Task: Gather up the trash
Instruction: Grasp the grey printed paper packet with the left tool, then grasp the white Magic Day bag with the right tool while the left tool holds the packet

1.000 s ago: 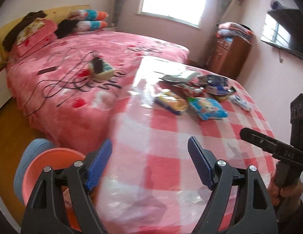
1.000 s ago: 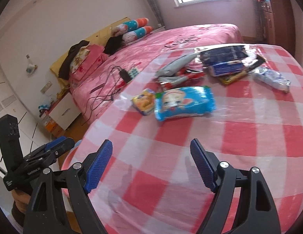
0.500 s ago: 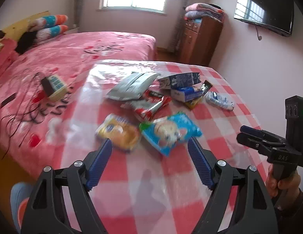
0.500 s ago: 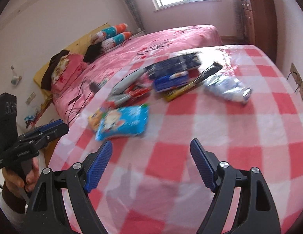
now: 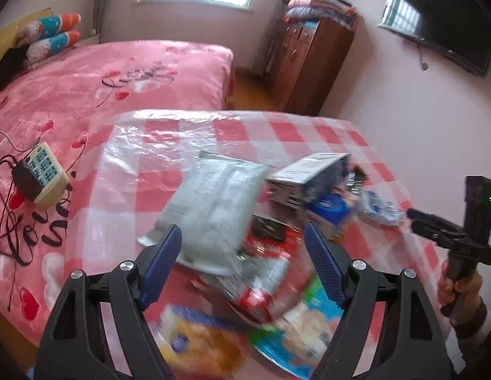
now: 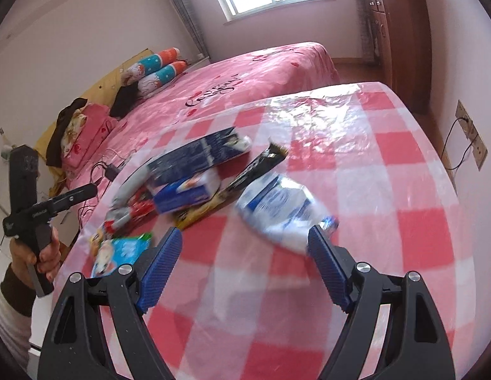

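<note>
Both grippers, left gripper (image 5: 242, 259) and right gripper (image 6: 244, 261), spread and empty; crinkly silver foil snack bag (image 5: 214, 209) at left's 12 o'clock on checked table (image 5: 308, 129), light, slippery, pinch its flat edge.

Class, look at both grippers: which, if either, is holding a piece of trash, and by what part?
Neither. The left gripper and right gripper have open fingers above the wrappers, gripping nothing.

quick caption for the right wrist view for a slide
Open right claw hovers over a checked table, nearest a crumpled white-and-blue wrapper beside a heap of snack packets.
</note>
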Demonstrator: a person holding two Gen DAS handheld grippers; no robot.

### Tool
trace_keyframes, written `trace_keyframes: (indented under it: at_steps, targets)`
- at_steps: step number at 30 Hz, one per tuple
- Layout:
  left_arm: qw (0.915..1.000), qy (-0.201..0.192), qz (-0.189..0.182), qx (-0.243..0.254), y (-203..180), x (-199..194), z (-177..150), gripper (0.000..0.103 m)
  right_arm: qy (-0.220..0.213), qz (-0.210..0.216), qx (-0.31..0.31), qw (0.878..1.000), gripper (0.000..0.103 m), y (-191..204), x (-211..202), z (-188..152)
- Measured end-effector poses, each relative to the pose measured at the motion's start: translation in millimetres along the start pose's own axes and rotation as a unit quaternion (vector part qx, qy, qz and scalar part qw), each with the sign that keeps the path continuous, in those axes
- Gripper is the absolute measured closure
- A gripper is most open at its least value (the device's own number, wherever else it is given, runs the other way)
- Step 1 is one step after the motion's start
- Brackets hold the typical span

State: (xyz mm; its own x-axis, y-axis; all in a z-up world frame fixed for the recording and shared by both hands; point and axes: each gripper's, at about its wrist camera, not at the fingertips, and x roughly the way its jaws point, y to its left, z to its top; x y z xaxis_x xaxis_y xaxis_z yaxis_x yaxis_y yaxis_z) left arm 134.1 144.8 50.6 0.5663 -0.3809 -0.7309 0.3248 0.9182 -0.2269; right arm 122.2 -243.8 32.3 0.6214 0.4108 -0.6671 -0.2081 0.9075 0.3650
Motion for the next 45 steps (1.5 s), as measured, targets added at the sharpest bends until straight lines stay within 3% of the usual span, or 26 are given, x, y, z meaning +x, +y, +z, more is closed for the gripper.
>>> trace_keyframes:
  at_steps: [10, 20, 25, 28, 31, 37, 45]
  targets:
    - [0.9984, 0.055, 0.004, 0.011, 26.3, 54.0, 24.6, 0.023, 0.025, 0.002, -0.046, 0.999, 0.022, -11.6, 32.4, 19.4]
    - [0.9973, 0.067, 0.000, 0.032, 25.2, 78.1, 34.0, 0.014, 0.051, 0.009, -0.057, 0.997, 0.021, -19.0, 52.0, 17.7]
    - [0.9976, 0.060, 0.007, 0.034, 21.7, 84.7, 31.9, 0.014, 0.057, 0.007, -0.077, 0.995, 0.020, -11.3, 54.9, 15.2]
    - [0.9967, 0.063, 0.027, 0.044, 17.3, 87.6, 28.6, 0.020, 0.060, -0.008, -0.089, 0.994, 0.020, -5.7, 56.4, 13.6]
    - [0.9970, 0.058, 0.031, 0.041, 14.7, 85.3, 25.8, 0.023, 0.061, -0.037, -0.108, 0.992, 0.032, 2.8, 58.3, 11.7]
    - [0.9973, 0.055, 0.031, 0.039, 4.6, 79.1, 17.2, 0.025, 0.055, -0.064, -0.146, 0.986, 0.039, 20.1, 56.4, 2.2]
    - [0.9977, 0.055, 0.011, 0.037, -21.3, 60.4, -7.9, 0.027, 0.058, -0.059, -0.151, 0.985, 0.044, 36.3, 46.4, -14.5]
